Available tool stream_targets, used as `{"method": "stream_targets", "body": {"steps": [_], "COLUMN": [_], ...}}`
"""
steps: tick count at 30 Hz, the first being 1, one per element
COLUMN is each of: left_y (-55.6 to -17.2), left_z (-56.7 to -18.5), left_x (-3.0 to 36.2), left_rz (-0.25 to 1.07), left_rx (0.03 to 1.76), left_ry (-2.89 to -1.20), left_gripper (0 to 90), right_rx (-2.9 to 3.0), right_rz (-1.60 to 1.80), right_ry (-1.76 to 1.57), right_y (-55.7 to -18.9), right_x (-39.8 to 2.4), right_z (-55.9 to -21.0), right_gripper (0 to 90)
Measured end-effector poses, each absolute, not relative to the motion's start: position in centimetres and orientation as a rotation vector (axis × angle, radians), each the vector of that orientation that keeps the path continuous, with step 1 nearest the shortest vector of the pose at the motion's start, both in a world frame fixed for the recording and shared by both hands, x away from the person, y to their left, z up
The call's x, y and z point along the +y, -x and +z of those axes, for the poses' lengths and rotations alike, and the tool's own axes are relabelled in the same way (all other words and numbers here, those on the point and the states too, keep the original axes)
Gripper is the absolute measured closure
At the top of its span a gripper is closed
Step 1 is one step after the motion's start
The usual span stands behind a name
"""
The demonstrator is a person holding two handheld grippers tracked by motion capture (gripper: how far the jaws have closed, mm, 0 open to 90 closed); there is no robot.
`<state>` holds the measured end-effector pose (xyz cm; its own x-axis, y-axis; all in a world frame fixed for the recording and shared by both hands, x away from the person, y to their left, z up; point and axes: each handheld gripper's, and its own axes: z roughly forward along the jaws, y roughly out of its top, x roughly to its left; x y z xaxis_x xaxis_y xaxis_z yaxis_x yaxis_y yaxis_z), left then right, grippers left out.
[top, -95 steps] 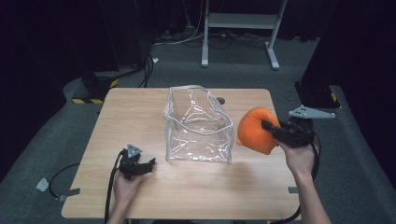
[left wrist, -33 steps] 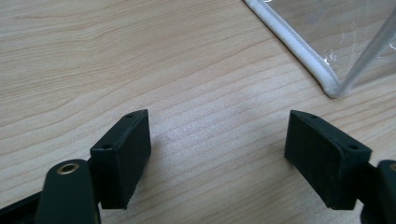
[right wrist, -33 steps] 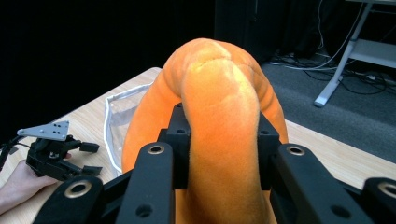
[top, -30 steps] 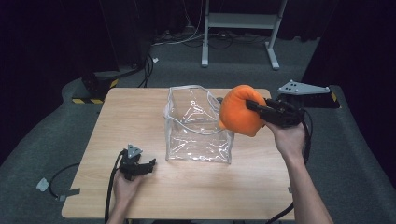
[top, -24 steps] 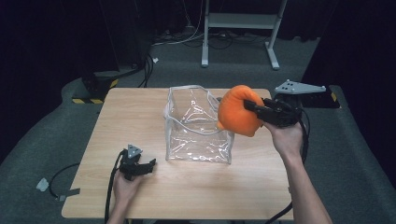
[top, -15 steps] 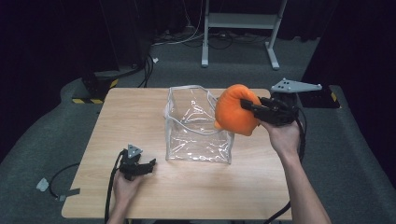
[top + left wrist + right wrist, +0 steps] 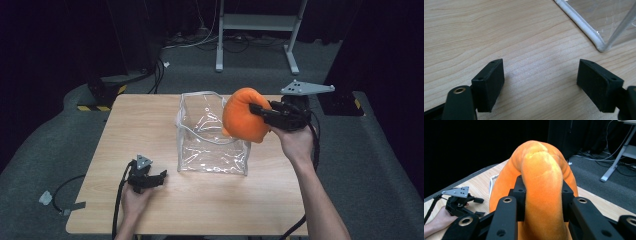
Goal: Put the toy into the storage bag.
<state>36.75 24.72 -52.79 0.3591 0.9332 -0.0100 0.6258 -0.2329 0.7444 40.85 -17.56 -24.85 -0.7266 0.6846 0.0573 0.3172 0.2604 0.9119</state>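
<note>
R gripper (image 7: 257, 111) fingers clenched on orange plush (image 7: 243, 122) above clear bag (image 7: 212, 145) — L gripper (image 7: 159, 177) fingers released, on table (image 7: 140, 125).

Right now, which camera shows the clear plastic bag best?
The high view: the whole clear plastic bag stands open on the wooden table. The left gripper view catches only one white-edged bottom corner; the right gripper view, a sliver.

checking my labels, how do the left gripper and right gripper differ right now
The left gripper rests low on the wooden table, jaws wide apart with nothing between them. The right gripper is raised beside the clear plastic bag, shut on the orange plush toy. Both are black and hand-held.
</note>
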Motion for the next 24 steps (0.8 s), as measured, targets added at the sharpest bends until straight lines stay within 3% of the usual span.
{"method": "stream_targets", "body": {"steps": [24], "left_y": [-36.8], "left_z": [-52.8], "left_x": [24.8], "left_rz": [0.591], "left_rx": [1.350], "left_ry": [-1.962], "left_gripper": [22.5], "right_rx": [2.243], "right_rz": [1.477], "right_ry": [-0.855], "right_y": [-42.0], "right_x": [-13.5], "right_z": [-24.7], "right_gripper": [68.6]}}
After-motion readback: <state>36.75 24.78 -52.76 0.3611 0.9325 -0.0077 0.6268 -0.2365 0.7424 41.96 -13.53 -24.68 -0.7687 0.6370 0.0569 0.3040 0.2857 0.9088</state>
